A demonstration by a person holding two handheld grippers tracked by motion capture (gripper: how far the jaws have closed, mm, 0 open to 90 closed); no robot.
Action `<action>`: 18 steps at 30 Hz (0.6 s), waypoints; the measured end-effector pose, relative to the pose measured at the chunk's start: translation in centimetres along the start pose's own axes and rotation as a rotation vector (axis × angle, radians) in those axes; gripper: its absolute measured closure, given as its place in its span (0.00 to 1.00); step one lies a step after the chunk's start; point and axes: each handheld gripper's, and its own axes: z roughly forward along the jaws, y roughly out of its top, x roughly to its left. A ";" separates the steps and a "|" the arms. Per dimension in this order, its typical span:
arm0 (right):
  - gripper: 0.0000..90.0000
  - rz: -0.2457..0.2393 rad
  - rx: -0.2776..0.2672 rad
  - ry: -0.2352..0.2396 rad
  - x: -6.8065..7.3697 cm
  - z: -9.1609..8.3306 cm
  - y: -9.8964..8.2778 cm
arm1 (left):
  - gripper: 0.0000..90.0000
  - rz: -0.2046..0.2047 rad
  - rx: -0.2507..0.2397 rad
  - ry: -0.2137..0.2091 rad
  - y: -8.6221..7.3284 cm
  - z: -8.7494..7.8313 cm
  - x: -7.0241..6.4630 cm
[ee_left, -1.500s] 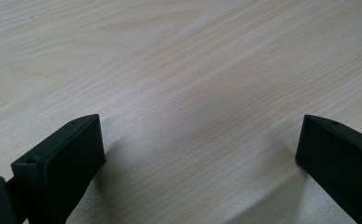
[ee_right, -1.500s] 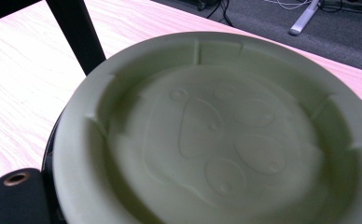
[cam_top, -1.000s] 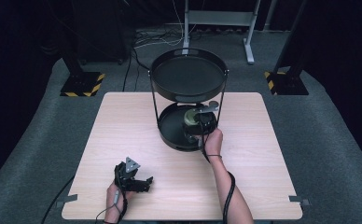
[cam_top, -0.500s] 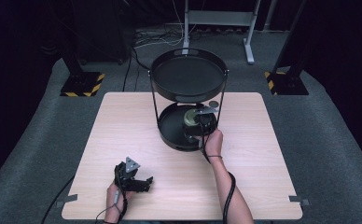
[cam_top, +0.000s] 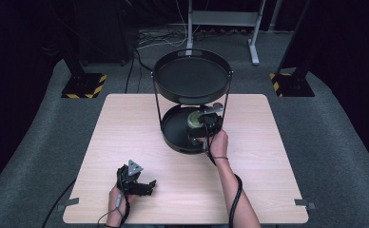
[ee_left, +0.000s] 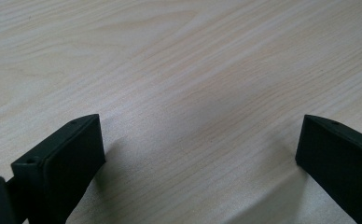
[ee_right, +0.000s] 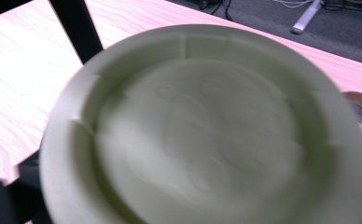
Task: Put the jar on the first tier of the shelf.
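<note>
Nothing much is changing since a second ago: both hands are sitting where they were, and the green disc is staying in the same spot on the lower tray.

I am looking down at the wooden table (cam_top: 125, 137), the biggest thing before me, pale and bare on my left side. Standing on its far middle is the black two-tier stand (cam_top: 192, 78), its upper tray round and dark, its lower tray (cam_top: 173, 130) resting on the tabletop.

My right gripper (cam_top: 202, 124) is reaching into the lower tier from the near side, my right hand (cam_top: 218, 142) just behind it. The pale green plate (ee_right: 207, 135) is sitting right against that gripper's camera, blurred and hiding the jaws, so I cannot tell whether they are closed on it or only next to it.

My left gripper (cam_top: 136, 183) is resting on the near left of the table, well apart from the stand, its jaws spread wide over bare wood with nothing between them.
</note>
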 end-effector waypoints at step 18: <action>0.00 -0.028 0.005 0.038 -0.6 -8.9 -5.6 | 0.01 0.002 0.001 -0.002 0.0 0.0 0.0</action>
